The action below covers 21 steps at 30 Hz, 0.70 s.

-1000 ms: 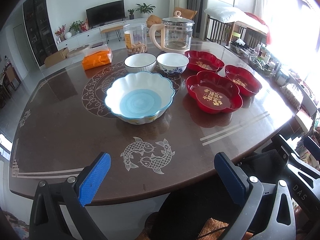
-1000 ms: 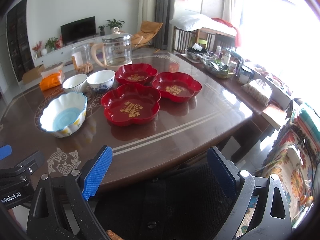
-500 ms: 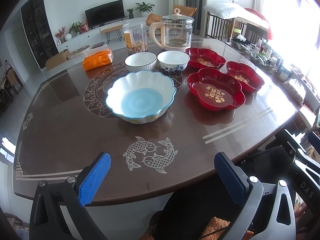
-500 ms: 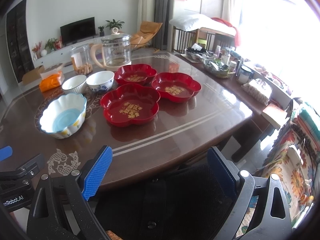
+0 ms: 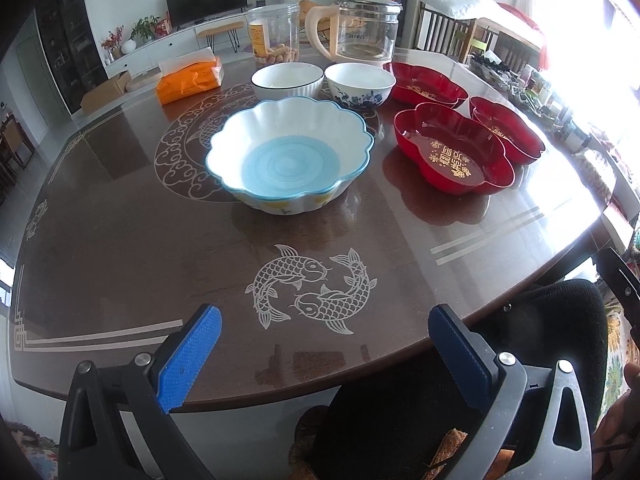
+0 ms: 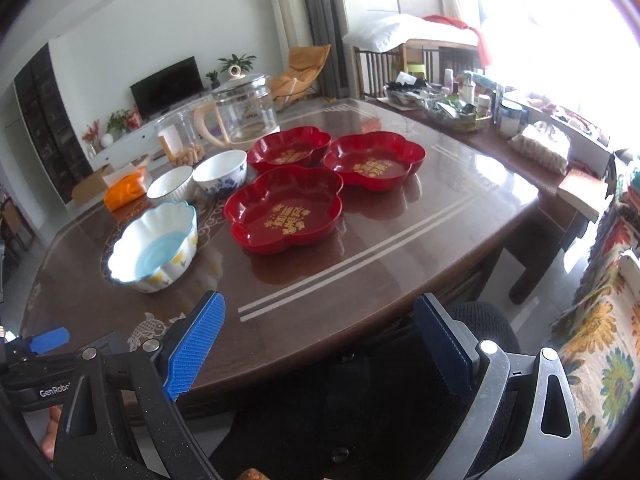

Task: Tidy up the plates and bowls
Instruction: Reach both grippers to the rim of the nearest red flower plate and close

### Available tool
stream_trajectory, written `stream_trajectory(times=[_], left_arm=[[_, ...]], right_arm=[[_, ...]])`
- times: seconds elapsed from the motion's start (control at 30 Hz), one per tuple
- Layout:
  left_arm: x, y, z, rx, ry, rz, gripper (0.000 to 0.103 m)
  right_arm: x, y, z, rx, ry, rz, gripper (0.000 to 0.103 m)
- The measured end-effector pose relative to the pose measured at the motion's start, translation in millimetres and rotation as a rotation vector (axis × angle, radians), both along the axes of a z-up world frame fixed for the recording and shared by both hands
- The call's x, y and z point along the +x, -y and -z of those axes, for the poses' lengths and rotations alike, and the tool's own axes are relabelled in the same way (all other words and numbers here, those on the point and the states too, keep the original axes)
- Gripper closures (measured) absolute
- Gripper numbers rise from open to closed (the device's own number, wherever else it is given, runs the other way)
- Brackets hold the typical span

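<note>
A large scalloped white bowl with a blue bottom (image 5: 290,156) (image 6: 154,254) stands mid-table. Behind it stand a ribbed white bowl (image 5: 287,80) (image 6: 170,185) and a blue-flowered white bowl (image 5: 359,85) (image 6: 220,171). Three red flower-shaped plates with gold lettering lie to the right: the near one (image 5: 452,148) (image 6: 284,210), the far one (image 5: 426,84) (image 6: 290,150) and the right one (image 5: 506,128) (image 6: 374,160). My left gripper (image 5: 324,354) is open and empty over the table's near edge. My right gripper (image 6: 320,344) is open and empty at the near edge, in front of the near red plate.
The brown table (image 5: 120,216) bears a glass kettle (image 5: 366,28) (image 6: 244,110), a clear jar (image 5: 276,32) and an orange tissue pack (image 5: 190,76) at the back. A cluttered side table (image 6: 480,112) stands at the right. A black chair back (image 6: 360,396) is below the grippers.
Both grippers have moved forward toward the table, so the bowls and plates look closer. The jaws have stayed open. Nothing on the table has moved.
</note>
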<state>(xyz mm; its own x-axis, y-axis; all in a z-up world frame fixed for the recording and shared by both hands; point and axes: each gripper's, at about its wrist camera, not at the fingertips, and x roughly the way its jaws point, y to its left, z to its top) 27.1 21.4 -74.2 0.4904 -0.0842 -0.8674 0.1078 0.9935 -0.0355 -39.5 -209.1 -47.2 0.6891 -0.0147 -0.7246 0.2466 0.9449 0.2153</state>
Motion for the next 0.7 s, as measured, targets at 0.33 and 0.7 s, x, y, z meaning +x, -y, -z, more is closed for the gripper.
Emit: stream_trajectory(times=[0.33, 0.7], left_arm=[[98, 69, -40, -0.040, 0.007, 0.280, 0.000], [242, 108, 3, -0.083, -0.143, 0.228, 0.006]], right_arm=[[52, 39, 9, 0.109, -0.109, -0.067, 0.006], [162, 102, 31, 0.220, -0.124, -0.137, 0.006]])
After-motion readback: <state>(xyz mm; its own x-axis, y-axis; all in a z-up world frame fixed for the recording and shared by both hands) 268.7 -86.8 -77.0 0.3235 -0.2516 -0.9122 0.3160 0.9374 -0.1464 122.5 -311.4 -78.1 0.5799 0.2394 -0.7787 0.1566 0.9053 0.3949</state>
